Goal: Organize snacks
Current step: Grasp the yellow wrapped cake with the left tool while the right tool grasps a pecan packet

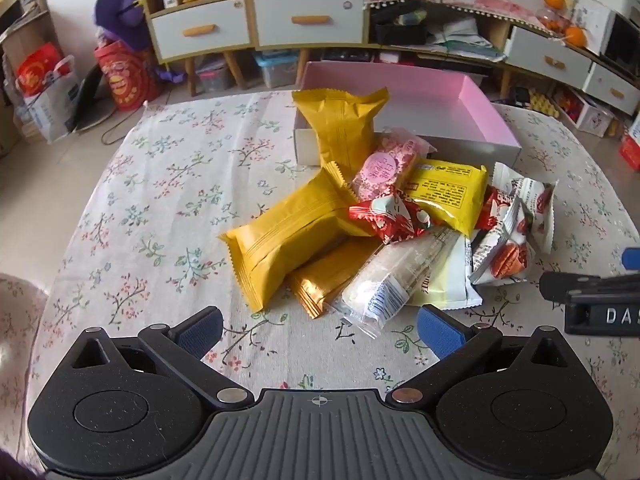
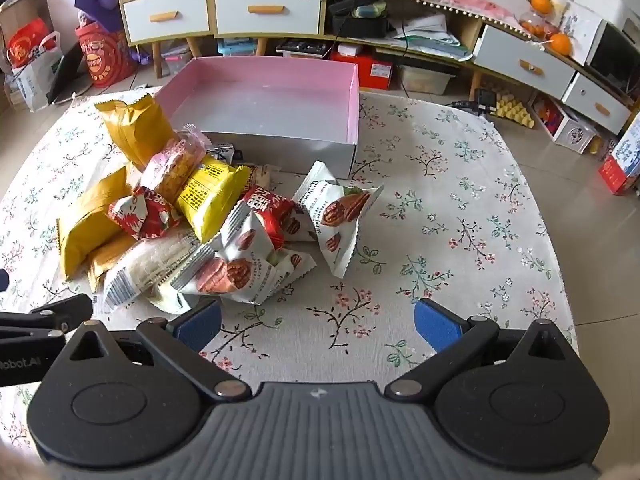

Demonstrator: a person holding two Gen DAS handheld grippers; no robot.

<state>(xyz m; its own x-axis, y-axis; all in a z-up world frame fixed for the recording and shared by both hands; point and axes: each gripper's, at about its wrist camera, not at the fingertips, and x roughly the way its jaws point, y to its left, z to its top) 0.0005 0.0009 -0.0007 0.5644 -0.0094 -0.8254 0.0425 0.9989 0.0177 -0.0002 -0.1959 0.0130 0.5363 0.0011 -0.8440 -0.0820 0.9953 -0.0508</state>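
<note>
Many wrapped snacks lie heaped on a floral cloth (image 1: 168, 184) that covers the table, just in front of a box (image 2: 280, 148) with pink inner walls and a grey floor. The box sits at the far middle of the table with nothing visible inside it. One mustard pack (image 1: 344, 124) stands tilted against the box's near wall. A second mustard pack (image 1: 288, 236) lies flat and long on the left of the heap, with a smaller gold wrapper (image 1: 328, 276) under its near end. A pink round-label pack (image 1: 380, 172) leans between the standing mustard pack and a bright yellow pack (image 1: 448, 196). A red-and-white packet (image 1: 388, 220) rests across the middle. A clear pack of pale cake (image 1: 396, 280) points toward the near edge, lying over a white-and-green sachet (image 1: 452, 284). On the right side, several white nut packets (image 2: 236, 264) with pecan pictures overlap, and one nut packet (image 2: 340, 216) lies slightly apart from them, near the box's front right corner.

The left gripper (image 1: 318, 330) hovers low over the cloth just before the heap, its blue fingers (image 1: 440, 332) spread wide and holding nothing; the clear pack's near tip lies between them without touching. The right gripper (image 2: 318, 326) is likewise spread wide and empty over bare cloth, the overlapping nut packets just ahead of its left finger.
</note>
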